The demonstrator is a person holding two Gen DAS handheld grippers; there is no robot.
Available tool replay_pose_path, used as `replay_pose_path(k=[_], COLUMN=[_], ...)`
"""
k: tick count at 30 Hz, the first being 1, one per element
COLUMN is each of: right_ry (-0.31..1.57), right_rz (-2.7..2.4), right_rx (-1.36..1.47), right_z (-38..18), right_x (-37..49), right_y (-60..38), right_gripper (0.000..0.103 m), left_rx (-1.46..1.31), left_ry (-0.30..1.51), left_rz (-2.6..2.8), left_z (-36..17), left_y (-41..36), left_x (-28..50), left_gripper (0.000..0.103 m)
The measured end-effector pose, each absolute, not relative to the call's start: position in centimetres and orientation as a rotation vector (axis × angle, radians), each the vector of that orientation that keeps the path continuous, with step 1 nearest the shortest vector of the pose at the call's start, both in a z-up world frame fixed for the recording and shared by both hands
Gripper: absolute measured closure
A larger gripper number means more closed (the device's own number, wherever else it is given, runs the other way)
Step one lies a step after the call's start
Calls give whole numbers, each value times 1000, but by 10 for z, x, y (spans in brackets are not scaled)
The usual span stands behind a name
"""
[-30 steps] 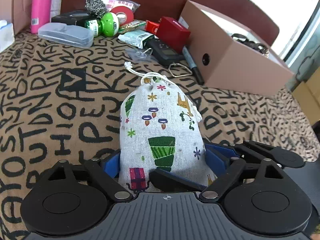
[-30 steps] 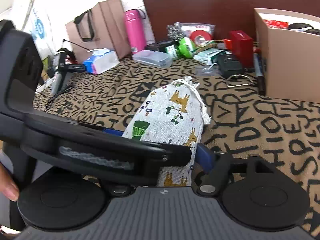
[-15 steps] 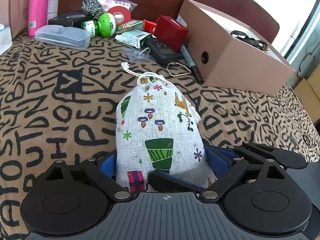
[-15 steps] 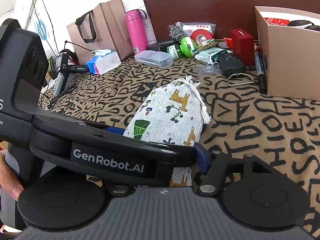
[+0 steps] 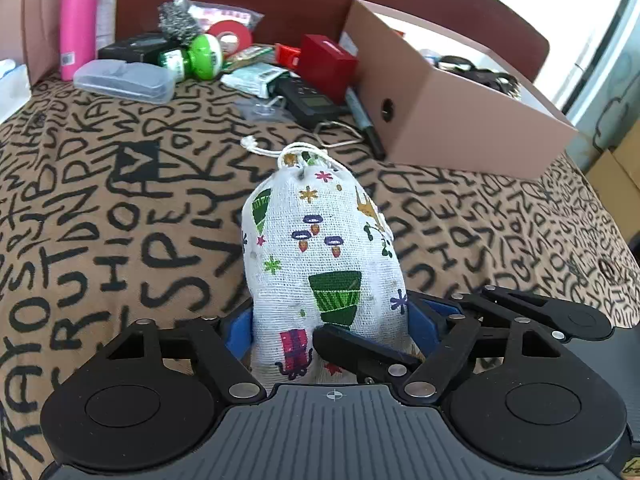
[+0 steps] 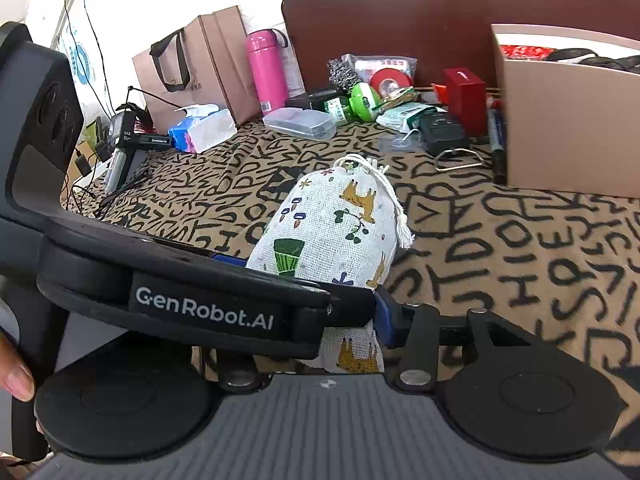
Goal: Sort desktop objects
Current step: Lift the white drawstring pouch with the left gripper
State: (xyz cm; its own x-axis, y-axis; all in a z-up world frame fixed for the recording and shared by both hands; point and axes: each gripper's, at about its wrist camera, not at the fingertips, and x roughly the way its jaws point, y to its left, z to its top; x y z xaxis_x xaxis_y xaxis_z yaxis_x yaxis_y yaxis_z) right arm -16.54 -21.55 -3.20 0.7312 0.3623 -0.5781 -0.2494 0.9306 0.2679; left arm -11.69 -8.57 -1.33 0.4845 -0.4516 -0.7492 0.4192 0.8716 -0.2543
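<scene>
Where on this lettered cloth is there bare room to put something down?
Bare cloth lies left of the drawstring pouch, below the clear plastic case, and right of it, in front of the cardboard box. The back edge around the red box is crowded.

Pouch mid-cloth; box behind-right w/ marker beside it.

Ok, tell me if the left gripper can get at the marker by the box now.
Probably not yet. The left gripper has just been closing its fingers on the bag between them, so it's occupied. Past the bag, the way to the marker lies clear.
</scene>
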Motion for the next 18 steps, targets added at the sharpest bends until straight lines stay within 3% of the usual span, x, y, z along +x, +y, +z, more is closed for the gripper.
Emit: replay_pose_path(k=[18], right_ry=[589], right_rz=[285], right_rx=[186], right_z=[-15], right_x=[-202], right_y=[-244], right_gripper=[54], left_rx=[20], left_ry=[868], left_rz=[-588], left_z=[14], left_y=[-123], left_x=[-146], left_gripper=[31])
